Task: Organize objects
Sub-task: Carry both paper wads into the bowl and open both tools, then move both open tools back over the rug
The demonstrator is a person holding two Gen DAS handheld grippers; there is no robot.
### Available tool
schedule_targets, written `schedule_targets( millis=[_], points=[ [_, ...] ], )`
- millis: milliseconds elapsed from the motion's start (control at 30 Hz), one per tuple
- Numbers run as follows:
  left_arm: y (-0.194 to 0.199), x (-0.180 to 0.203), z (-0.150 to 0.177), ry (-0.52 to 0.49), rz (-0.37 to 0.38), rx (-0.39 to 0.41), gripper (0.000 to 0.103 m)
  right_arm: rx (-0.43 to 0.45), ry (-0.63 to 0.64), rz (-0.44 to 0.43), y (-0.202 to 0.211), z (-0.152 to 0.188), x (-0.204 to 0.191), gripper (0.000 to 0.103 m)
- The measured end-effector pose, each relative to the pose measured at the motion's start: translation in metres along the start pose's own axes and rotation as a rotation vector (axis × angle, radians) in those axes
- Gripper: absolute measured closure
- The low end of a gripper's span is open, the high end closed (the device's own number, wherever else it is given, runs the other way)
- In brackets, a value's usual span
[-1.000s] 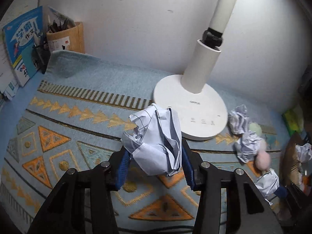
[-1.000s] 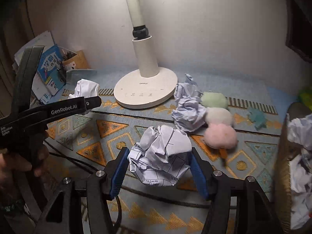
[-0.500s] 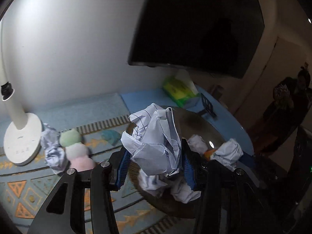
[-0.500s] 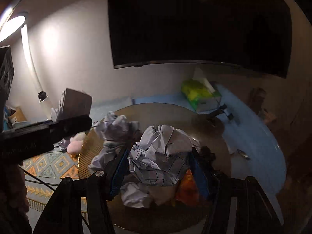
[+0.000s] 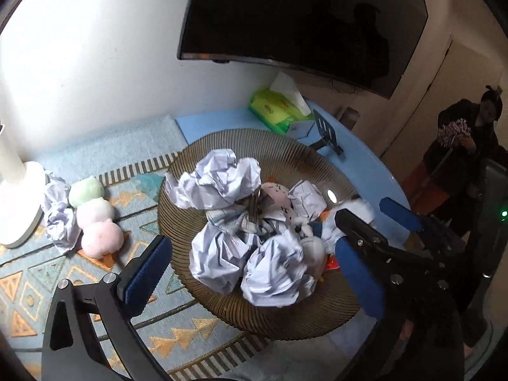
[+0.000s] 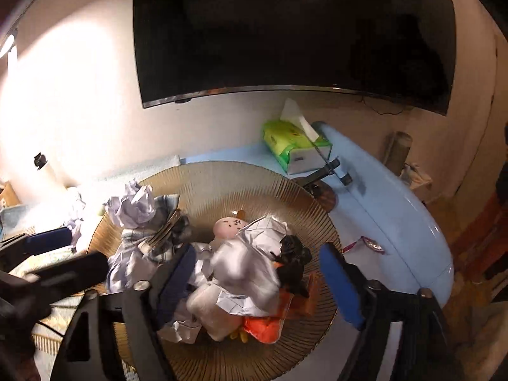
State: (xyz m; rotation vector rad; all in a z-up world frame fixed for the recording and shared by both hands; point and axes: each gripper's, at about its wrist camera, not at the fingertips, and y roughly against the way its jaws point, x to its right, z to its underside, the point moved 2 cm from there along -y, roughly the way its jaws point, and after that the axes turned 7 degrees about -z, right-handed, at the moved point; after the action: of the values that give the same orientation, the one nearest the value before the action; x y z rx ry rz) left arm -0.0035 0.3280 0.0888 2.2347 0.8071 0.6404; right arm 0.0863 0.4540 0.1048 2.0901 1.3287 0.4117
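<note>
**Inspector A:** We find both claws spread wide and holding nothing. The left claw (image 5: 250,270) hangs over the ribbed brown dish (image 5: 285,152), with the heap of crumpled paper balls (image 5: 244,222) lying in the dish between its blue pads and beyond them, at centre frame. The right claw (image 6: 257,279) hangs above the same dish (image 6: 222,174); a blurred ball (image 6: 244,270) sits between its pads, and we cannot tell whether it is resting or falling.

**Inspector B:** We concur. We judge the step in hand to be the release of paper into the dish. Is the task complete?

**Inspector A:** We think not. In the left wrist view one crumpled ball (image 5: 60,219) lies on the patterned mat (image 5: 38,279) at left of frame, touching the white lamp base (image 5: 19,203) and just beside three soft pastel balls (image 5: 95,216). It is well apart from both claws.

**Inspector B:** Then the next move, in our judgement, calls for one claw to swing back to the left of the frame, come down over that ball with pads either side, and close gently, as paper crushes easily.

**Inspector A:** We add a caution: the lamp base and the soft balls crowd it, so the approach wants care. The green tissue pack (image 5: 279,111) on the blue bench (image 5: 365,171), upper right of the dish, is not involved.
</note>
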Motion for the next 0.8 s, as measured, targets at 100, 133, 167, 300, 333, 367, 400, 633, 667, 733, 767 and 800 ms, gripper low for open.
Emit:
schedule_targets(
  millis=[100, 133, 167, 300, 333, 367, 400, 633, 667, 733, 767, 800],
  points=[
    [0.012, -0.014, -0.005, 0.037, -0.003, 0.036, 0.001, 0.015, -0.005, 0.005, 0.0, -0.002, -0.004, 0.015],
    [0.015, -0.022, -0.005, 0.057, -0.015, 0.042, 0.001, 0.016, 0.007, 0.003, 0.0, -0.003, -0.008, 0.015],
    [0.017, -0.032, -0.004, 0.079, -0.034, 0.045, 0.001, 0.02, 0.022, 0.002, 0.001, -0.003, -0.012, 0.015],
    [0.027, -0.075, 0.002, 0.166, -0.161, 0.046, 0.001, 0.058, 0.083, -0.028, 0.009, -0.006, -0.036, 0.015],
    [0.031, -0.087, 0.005, 0.184, -0.202, 0.043, 0.001, 0.067, 0.096, -0.053, 0.012, -0.007, -0.044, 0.015],
    [0.034, -0.099, 0.009, 0.201, -0.246, 0.04, 0.001, 0.077, 0.111, -0.088, 0.015, -0.008, -0.054, 0.013],
    [0.038, -0.11, 0.013, 0.218, -0.295, 0.036, 0.001, 0.083, 0.132, -0.124, 0.018, -0.008, -0.064, 0.012],
    [0.062, -0.171, 0.054, 0.37, -0.513, 0.001, 0.001, 0.013, 0.351, -0.407, 0.025, 0.019, -0.157, 0.006],
    [0.066, -0.176, 0.061, 0.378, -0.532, -0.004, 0.001, -0.028, 0.354, -0.459, 0.021, 0.026, -0.167, 0.006],
    [0.075, -0.184, 0.072, 0.378, -0.567, -0.017, 0.001, -0.085, 0.339, -0.525, 0.014, 0.038, -0.179, 0.006],
    [0.079, -0.186, 0.078, 0.372, -0.582, -0.02, 0.001, -0.109, 0.334, -0.546, 0.011, 0.046, -0.186, 0.006],
    [0.082, -0.188, 0.084, 0.364, -0.597, -0.024, 0.001, -0.132, 0.333, -0.558, 0.007, 0.052, -0.191, 0.006]
  ],
)
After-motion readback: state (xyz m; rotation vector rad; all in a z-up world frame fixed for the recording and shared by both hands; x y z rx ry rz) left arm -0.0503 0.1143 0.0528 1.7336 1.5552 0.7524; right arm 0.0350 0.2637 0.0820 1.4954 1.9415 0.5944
